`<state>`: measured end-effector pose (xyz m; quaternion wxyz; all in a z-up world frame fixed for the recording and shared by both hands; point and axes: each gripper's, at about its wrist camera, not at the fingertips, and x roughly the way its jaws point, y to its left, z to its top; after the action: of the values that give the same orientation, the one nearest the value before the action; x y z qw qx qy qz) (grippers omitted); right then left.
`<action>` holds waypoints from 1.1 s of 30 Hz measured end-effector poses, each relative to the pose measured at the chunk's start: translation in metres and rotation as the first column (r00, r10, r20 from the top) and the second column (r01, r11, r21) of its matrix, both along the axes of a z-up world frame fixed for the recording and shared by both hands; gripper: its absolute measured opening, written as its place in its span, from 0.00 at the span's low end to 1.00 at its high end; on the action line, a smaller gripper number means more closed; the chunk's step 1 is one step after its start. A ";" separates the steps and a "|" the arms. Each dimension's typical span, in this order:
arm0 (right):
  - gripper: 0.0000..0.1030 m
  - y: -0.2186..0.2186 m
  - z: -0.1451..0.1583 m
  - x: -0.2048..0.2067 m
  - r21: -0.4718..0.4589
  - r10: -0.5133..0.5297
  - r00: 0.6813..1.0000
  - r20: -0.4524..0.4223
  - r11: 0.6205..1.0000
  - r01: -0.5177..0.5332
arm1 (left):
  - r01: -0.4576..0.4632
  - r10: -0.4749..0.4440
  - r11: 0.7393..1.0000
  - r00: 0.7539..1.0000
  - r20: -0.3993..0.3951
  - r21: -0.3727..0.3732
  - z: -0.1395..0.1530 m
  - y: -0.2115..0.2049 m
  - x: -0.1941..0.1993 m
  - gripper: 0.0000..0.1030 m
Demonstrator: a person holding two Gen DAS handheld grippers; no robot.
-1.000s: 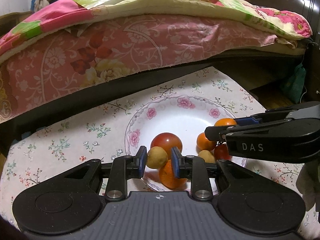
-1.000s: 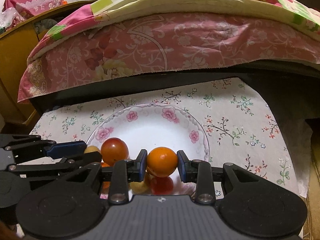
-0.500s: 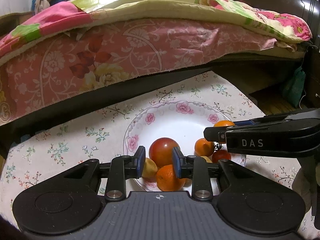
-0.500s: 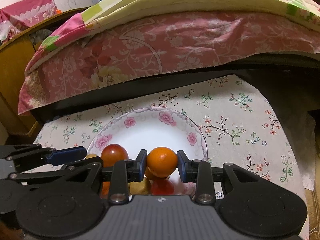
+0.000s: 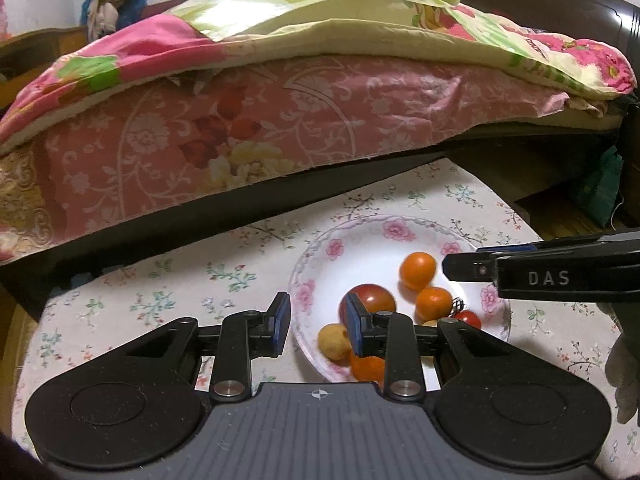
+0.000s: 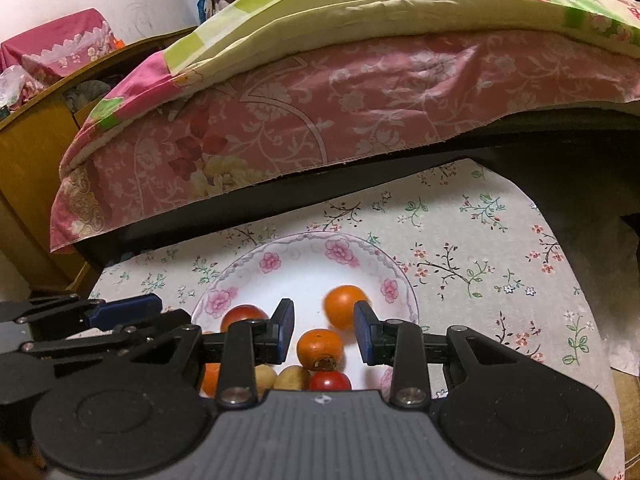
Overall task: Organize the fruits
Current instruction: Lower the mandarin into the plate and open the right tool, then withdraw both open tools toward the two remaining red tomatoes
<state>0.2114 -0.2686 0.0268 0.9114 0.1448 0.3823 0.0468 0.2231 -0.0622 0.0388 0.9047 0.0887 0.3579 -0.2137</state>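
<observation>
A white floral plate (image 5: 320,256) (image 6: 304,248) on a flowered tablecloth holds several fruits: an orange (image 5: 418,265) (image 6: 344,306), a second orange (image 5: 434,303) (image 6: 320,348), a large red tomato (image 5: 372,300) (image 6: 242,316), a small red tomato (image 5: 468,319) (image 6: 330,381) and a small yellow fruit (image 5: 334,341) (image 6: 292,377). My left gripper (image 5: 318,330) is open and empty over the plate's near left rim. My right gripper (image 6: 324,330) is open and empty above the fruits; the loose orange lies just beyond its right finger.
A bed with a pink floral sheet (image 5: 240,128) and a quilt (image 6: 360,8) rises right behind the table. A wooden cabinet (image 6: 28,152) stands at the left. A green bag (image 5: 600,188) sits beyond the table's right edge.
My right gripper opened and let go of the orange, which now lies on the plate. My left gripper opened wider and drew back to the left, off the yellow fruit.
</observation>
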 end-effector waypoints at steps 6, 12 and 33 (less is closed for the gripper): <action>0.31 0.007 0.002 -0.010 -0.006 0.026 1.000 0.002 1.000 -0.026 | 0.002 -0.002 1.000 1.000 -0.008 0.031 -0.001 0.018 -0.015 0.38; 0.31 0.022 0.005 -0.033 -0.043 0.078 0.997 -0.001 0.996 -0.078 | 0.015 -0.014 0.999 0.999 -0.041 0.043 -0.006 0.032 -0.038 0.40; 0.31 0.080 -0.035 -0.061 -0.087 0.223 0.969 -0.103 0.969 -0.232 | 0.096 -0.092 0.995 0.987 -0.129 0.028 -0.017 0.054 -0.079 0.43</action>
<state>0.1507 -0.1882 -0.0081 0.8874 0.0571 0.4400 0.1254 0.1443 -0.0080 0.0214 0.8672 0.1073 0.4138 -0.2553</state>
